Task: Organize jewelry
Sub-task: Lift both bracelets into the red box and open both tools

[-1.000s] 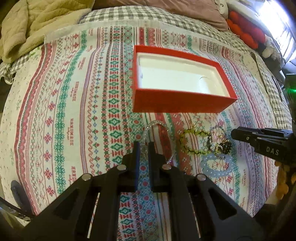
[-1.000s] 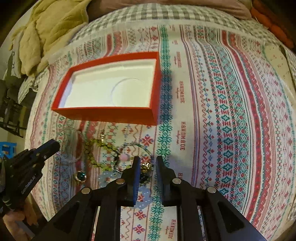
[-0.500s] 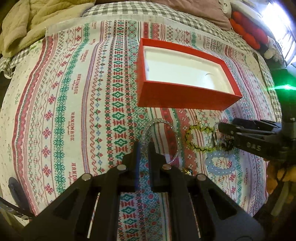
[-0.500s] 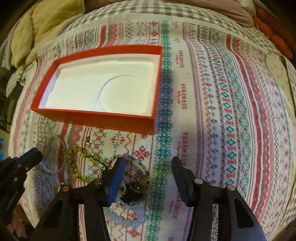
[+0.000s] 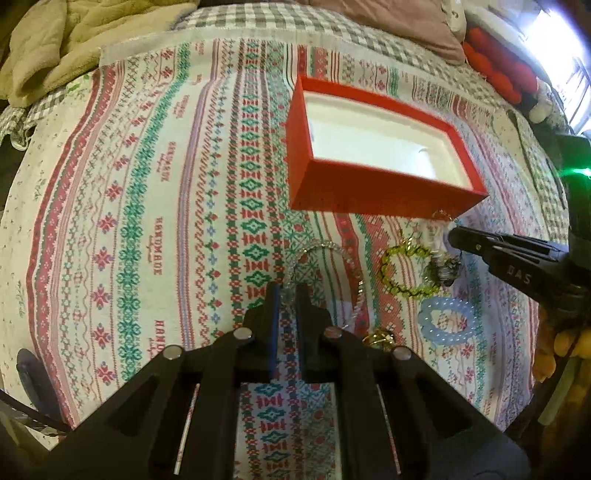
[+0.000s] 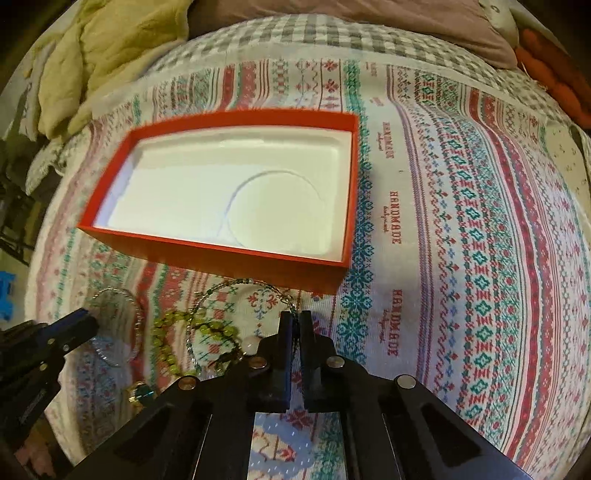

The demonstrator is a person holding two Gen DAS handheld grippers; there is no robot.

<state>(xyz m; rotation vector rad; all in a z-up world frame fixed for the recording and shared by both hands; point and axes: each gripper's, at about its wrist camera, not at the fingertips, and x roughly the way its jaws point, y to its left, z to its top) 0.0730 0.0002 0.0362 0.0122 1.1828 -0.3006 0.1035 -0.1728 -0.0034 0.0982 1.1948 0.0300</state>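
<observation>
A red box [image 5: 384,192] with a white lining [image 6: 229,192] lies open on the patterned cloth. In front of it lie a clear bead bracelet [image 5: 325,251], a yellow-green bead bracelet [image 5: 406,273], a pale blue bead bracelet [image 5: 447,325] and a gold ring [image 6: 138,393]. My right gripper [image 6: 295,321] is shut on a thin green bead chain [image 6: 236,286] with a dark charm [image 5: 447,269], lifted off the cloth. My left gripper [image 5: 286,295] is shut and empty, just before the clear bracelet.
A beige blanket [image 5: 74,40] is bunched at the back left. A mauve pillow [image 6: 369,22] and red cushions [image 5: 498,70] lie along the back. The checked sheet [image 6: 295,44] borders the cloth.
My right gripper opened over the dark charm, then shut on the green bead chain and lifted it toward the red box. My left gripper stayed shut and drifted slightly left.
</observation>
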